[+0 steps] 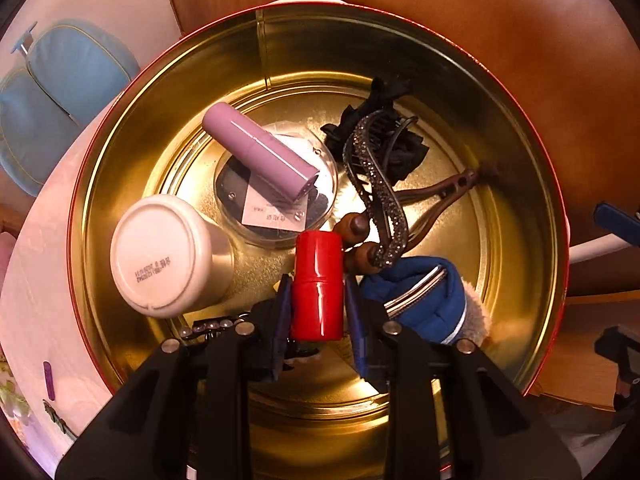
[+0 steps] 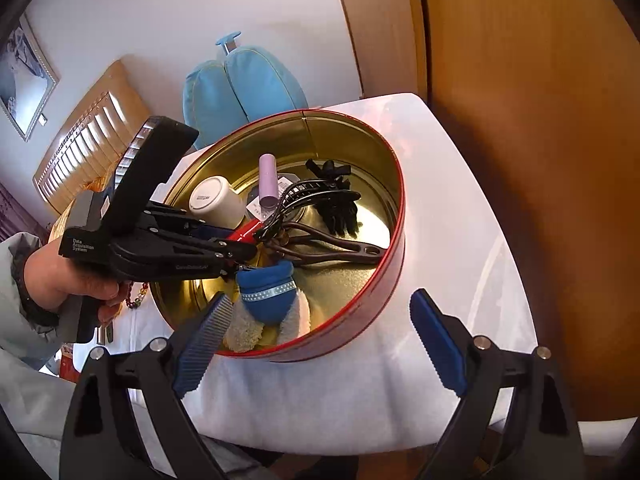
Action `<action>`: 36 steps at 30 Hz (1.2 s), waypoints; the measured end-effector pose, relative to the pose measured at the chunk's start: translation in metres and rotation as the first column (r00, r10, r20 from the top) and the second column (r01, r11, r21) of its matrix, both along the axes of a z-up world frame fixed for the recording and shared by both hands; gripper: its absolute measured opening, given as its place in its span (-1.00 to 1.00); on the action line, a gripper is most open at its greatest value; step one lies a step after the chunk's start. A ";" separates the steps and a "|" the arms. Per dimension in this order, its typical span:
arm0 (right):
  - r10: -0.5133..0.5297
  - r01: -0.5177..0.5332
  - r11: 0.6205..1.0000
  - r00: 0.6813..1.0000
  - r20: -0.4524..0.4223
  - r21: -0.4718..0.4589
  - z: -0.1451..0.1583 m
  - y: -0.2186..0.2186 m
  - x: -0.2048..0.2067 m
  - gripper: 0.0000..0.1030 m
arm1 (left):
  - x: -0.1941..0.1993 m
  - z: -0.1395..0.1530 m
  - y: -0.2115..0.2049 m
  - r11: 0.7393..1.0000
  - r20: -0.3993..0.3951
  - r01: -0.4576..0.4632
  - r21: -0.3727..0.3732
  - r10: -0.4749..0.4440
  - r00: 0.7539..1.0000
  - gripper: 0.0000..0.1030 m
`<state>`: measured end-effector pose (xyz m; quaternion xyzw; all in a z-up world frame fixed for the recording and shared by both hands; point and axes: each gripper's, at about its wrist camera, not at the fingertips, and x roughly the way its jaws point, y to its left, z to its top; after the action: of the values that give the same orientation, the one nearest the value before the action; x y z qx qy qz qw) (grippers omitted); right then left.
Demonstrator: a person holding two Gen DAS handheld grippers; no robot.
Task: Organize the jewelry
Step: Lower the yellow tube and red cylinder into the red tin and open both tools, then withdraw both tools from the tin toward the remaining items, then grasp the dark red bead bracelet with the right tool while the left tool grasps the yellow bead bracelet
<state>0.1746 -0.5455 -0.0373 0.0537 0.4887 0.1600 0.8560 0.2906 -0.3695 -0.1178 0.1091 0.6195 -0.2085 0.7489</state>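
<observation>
My left gripper [image 1: 318,300] is shut on a red lipstick tube [image 1: 318,286] and holds it inside the round red tin with a gold inside [image 1: 120,128]. In the tin lie a lilac tube [image 1: 260,150], a white jar on its side [image 1: 160,256], a rhinestone hair clip [image 1: 376,184], a brown hair clip [image 1: 436,196], a black scrunchie [image 1: 404,152] and a blue pouch [image 1: 424,296]. In the right wrist view my right gripper [image 2: 320,344] is open and empty, in front of the tin [image 2: 360,320]. The left gripper [image 2: 240,246] reaches into the tin from the left.
The tin stands on a white table [image 2: 460,208]. A blue cushion bag [image 2: 240,84] is behind the table. A wooden wall [image 2: 540,120] rises to the right. Coloured beads [image 2: 136,296] and a purple item [image 1: 48,380] lie on the table left of the tin.
</observation>
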 end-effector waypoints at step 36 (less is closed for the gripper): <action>0.446 -0.450 0.889 0.893 -0.062 -0.090 -0.050 0.323 -0.014 0.75 | -0.203 0.018 0.347 0.810 0.119 -0.538 -0.231 0.573 0.811 0.43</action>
<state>0.1605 -0.2229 -0.0870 -0.1009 0.5125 0.3267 0.7877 0.0871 -0.0227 -0.1002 -0.1295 0.5304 -0.0259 0.8374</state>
